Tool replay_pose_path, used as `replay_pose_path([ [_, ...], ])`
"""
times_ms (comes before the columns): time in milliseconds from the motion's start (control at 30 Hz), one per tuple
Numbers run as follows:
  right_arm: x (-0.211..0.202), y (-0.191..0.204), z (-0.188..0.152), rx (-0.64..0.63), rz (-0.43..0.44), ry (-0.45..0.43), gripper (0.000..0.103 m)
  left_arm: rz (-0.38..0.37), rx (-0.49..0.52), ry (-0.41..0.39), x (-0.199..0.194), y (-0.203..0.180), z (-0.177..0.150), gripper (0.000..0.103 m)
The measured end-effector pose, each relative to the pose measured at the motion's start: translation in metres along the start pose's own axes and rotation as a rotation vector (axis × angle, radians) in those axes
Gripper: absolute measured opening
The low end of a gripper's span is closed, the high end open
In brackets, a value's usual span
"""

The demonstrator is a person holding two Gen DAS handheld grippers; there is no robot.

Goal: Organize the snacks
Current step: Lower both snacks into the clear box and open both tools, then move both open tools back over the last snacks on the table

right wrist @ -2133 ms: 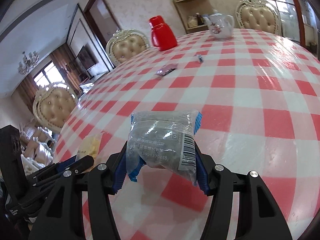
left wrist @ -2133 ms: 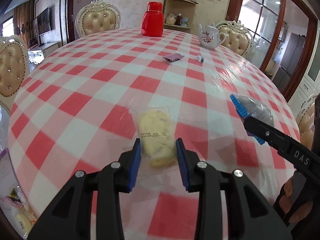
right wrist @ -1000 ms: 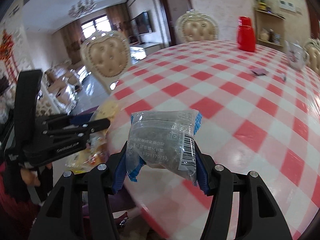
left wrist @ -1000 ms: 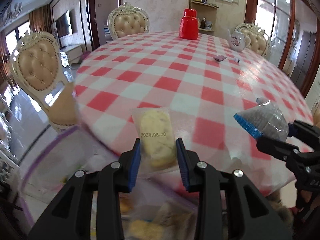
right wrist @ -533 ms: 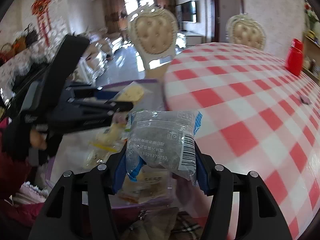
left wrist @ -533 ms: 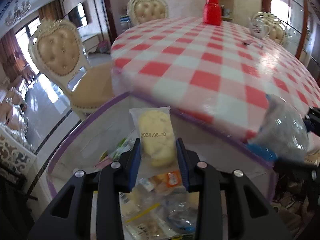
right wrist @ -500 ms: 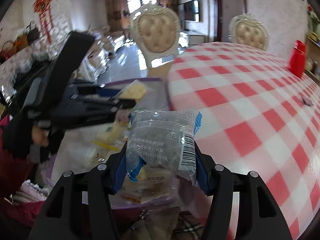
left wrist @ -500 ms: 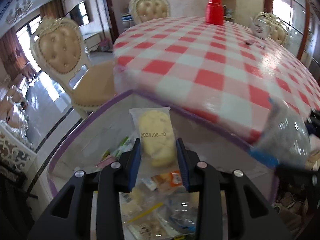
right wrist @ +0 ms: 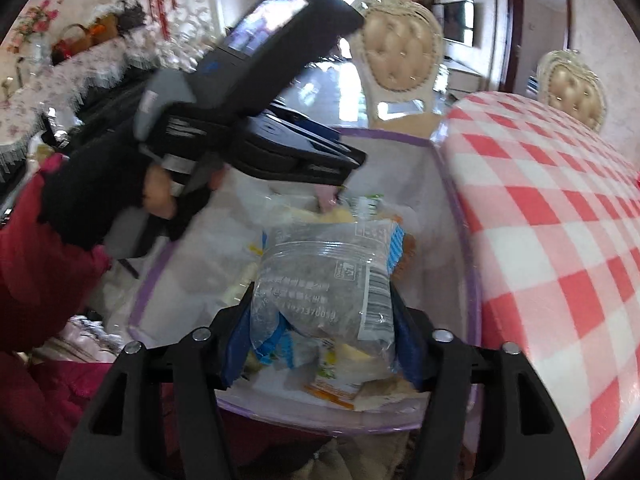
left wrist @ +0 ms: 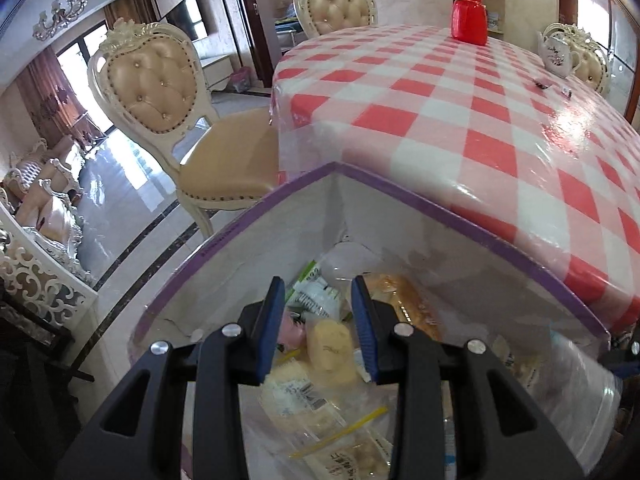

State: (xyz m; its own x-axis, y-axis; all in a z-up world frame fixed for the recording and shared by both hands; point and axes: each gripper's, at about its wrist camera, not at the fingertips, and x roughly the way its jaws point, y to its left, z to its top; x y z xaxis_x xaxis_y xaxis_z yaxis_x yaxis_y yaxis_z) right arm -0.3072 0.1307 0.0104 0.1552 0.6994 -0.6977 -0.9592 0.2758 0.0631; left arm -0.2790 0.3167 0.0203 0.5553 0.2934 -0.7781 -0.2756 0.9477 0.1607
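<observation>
Now we hover over purple-rimmed white bin [left wrist: 404, 196]: left gripper [left wrist: 320, 320] empty, narrow gap; right gripper [right wrist: 316, 316] jaws just widening round clear grey snack packet [right wrist: 320, 284]. Spread fully, drop centre.

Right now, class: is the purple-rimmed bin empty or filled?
Partly filled: the purple-rimmed bin holds a pile of wrapped snack packets, white walls bare above them.
</observation>
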Motion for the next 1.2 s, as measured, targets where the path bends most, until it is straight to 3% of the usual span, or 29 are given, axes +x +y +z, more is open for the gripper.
replay_pose_path([
  [67,-0.008,0.000,0.001,0.001,0.011,-0.040,0.072,0.017,-0.011,-0.003,0.000,0.002,0.001,0.040],
  [133,-0.017,-0.003,0.002,0.007,0.013,-0.074,0.072,0.035,-0.017,-0.005,0.000,0.002,0.002,0.072],
  [167,-0.020,-0.006,0.003,0.013,0.007,-0.085,0.072,0.044,-0.017,-0.014,-0.002,0.001,0.003,0.078],
  [400,-0.057,-0.072,-0.010,0.207,-0.094,-0.175,0.078,0.061,0.018,-0.030,-0.010,-0.022,0.014,0.093],
  [533,-0.084,-0.118,-0.028,0.348,-0.169,-0.241,0.082,0.088,0.074,-0.021,-0.006,-0.047,0.021,0.095],
  [633,-0.102,-0.149,-0.045,0.423,-0.242,-0.279,0.087,0.060,0.094,-0.006,-0.002,-0.067,0.028,0.095],
  [767,-0.120,-0.195,-0.062,0.456,-0.360,-0.242,0.087,-0.101,0.069,-0.019,-0.002,-0.107,0.057,0.097],
  [867,-0.137,-0.239,-0.079,0.490,-0.472,-0.230,0.087,-0.223,0.089,-0.023,0.005,-0.150,0.089,0.099],
  [967,-0.159,-0.307,-0.103,0.647,-0.522,-0.228,0.087,-0.318,0.114,-0.046,0.021,-0.206,0.132,0.099],
  [1033,-0.168,-0.343,-0.117,0.727,-0.560,-0.218,0.087,-0.352,0.122,-0.071,0.038,-0.245,0.164,0.099],
  [1200,-0.189,-0.423,-0.144,0.877,-0.649,-0.241,0.087,-0.348,0.118,-0.120,0.093,-0.338,0.245,0.099],
])
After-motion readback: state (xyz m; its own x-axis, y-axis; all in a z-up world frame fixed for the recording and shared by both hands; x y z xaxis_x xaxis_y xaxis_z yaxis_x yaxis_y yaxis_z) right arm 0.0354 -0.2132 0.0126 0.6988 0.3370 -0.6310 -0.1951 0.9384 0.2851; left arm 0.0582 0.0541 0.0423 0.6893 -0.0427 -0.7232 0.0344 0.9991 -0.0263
